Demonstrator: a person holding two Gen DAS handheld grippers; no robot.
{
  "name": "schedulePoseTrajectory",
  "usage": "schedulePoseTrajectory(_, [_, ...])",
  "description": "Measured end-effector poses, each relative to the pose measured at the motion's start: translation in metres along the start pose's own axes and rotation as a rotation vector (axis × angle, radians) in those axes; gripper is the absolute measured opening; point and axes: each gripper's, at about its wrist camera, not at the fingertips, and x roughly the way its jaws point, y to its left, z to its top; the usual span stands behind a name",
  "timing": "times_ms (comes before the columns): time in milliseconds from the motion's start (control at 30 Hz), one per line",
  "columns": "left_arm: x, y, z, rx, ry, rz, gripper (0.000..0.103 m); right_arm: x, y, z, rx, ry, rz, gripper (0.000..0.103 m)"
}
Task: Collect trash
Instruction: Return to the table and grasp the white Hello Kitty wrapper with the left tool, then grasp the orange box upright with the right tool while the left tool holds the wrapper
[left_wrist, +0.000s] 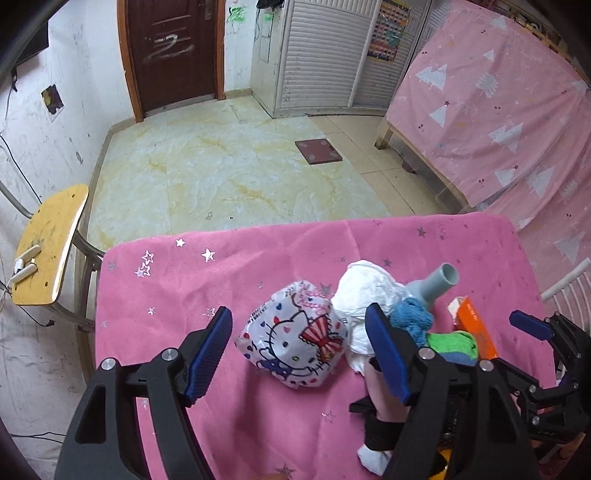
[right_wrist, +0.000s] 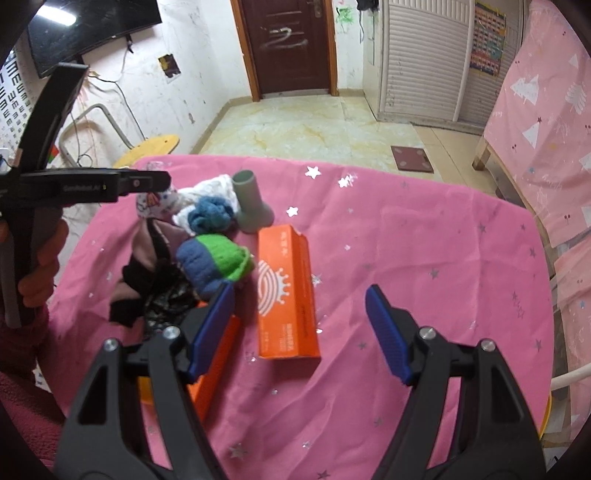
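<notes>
Progress is at the start, judged from the layout: no item is yet lifted, and no bin or bag for the trash appears in either view, so you cannot tell where the items must go.

Your left gripper (left_wrist: 301, 354) hangs with its jaws wide apart on either side of the crumpled white cartoon-print plastic wrapper (left_wrist: 295, 341), with the pads not pressing on it. Your right gripper (right_wrist: 299, 332) is equally wide and holds nothing; the orange rectangular cardboard box (right_wrist: 286, 291) lies just ahead of its fingers, and a second orange box (right_wrist: 212, 365) sits partly under its left finger.

Remaining items form one cluster toward the left side of the worktop (right_wrist: 424, 240):
- a wad of crumpled white paper (left_wrist: 364, 290), touching the wrapper;
- a grey plastic funnel-shaped tube (right_wrist: 251, 206), standing on its flared end;
- a balled blue knitted cloth (right_wrist: 210, 216);
- a rolled blue-and-green knitted sock (right_wrist: 218, 266);
- a heap of dark and pink fabric (right_wrist: 147, 284).

Which of the cloths count as trash cannot be told.

The worktop carries a pink cloth with silver stars. Beyond its far edge lies a pale marbled tile floor (left_wrist: 221, 166), a dark brown door (left_wrist: 171, 51), a white slatted cabinet (left_wrist: 321, 55), scuffed white walls and a yellow wooden chair (left_wrist: 50, 243). A pink tree-print sheet (left_wrist: 491, 122) hangs beside the right edge.
</notes>
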Motion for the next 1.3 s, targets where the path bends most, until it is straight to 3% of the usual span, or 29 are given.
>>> schedulePoseTrajectory(133, [0.015, 0.009, -0.001, -0.038, 0.033, -0.027, 0.064, 0.006, -0.001, 0.001, 0.004, 0.015, 0.000, 0.071])
schedulePoseTrajectory(233, [0.021, 0.014, -0.006, -0.069, 0.048, -0.057, 0.049, 0.010, -0.007, 0.001, 0.003, 0.026, 0.002, 0.071])
schedulePoseTrajectory(333, [0.018, 0.016, -0.009, -0.075, 0.040, -0.067, 0.039, 0.015, -0.011, 0.001, 0.006, 0.035, 0.002, 0.071])
schedulePoseTrajectory(567, [-0.013, 0.013, -0.010, -0.076, -0.022, -0.079, 0.037, 0.024, -0.014, -0.004, -0.015, 0.056, 0.008, 0.070])
schedulePoseTrajectory(667, [-0.029, 0.009, -0.009, -0.076, -0.053, -0.084, 0.037, 0.026, -0.014, -0.009, -0.036, 0.055, -0.008, 0.051])
schedulePoseTrajectory(733, [-0.036, 0.007, -0.009, -0.078, -0.063, -0.088, 0.037, 0.025, -0.013, -0.009, -0.049, 0.050, -0.010, 0.030])
schedulePoseTrajectory(767, [-0.039, 0.006, -0.008, -0.079, -0.067, -0.088, 0.037, 0.025, -0.012, -0.010, -0.051, 0.047, -0.003, 0.027])
schedulePoseTrajectory(1000, [-0.053, -0.014, 0.000, -0.062, -0.091, -0.089, 0.037, 0.006, -0.021, -0.013, -0.023, -0.025, 0.016, 0.021])
schedulePoseTrajectory(1300, [-0.065, -0.077, 0.007, 0.021, -0.109, -0.113, 0.037, -0.030, -0.060, -0.025, 0.048, -0.111, 0.008, 0.021])
